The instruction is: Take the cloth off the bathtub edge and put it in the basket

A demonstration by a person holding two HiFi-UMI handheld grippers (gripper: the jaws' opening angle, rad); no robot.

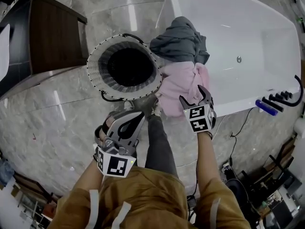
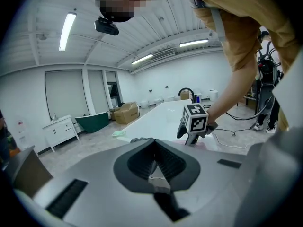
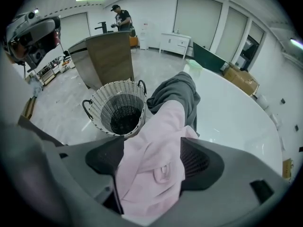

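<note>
A pink cloth (image 1: 178, 82) is draped over the near edge of the white bathtub (image 1: 248, 32), with a grey cloth (image 1: 178, 42) bunched just beyond it. The pink cloth (image 3: 156, 160) fills the gap between the widely spread jaws of my right gripper (image 1: 193, 94), whose pads do not clamp it. In the right gripper view the grey cloth (image 3: 177, 96) hangs behind it. The round woven basket (image 1: 95, 68) stands on the floor to the left of the tub, its dark inside empty. My left gripper (image 1: 136, 116) hovers shut near my body, holding nothing.
A dark wooden cabinet (image 1: 52, 27) stands at the far left, behind the basket (image 3: 102, 103). A black faucet (image 1: 286, 97) and a blue bottle (image 1: 266, 108) sit at the tub's right end. Cables (image 1: 238, 128) lie on the marble floor. A person (image 3: 122, 18) stands far back.
</note>
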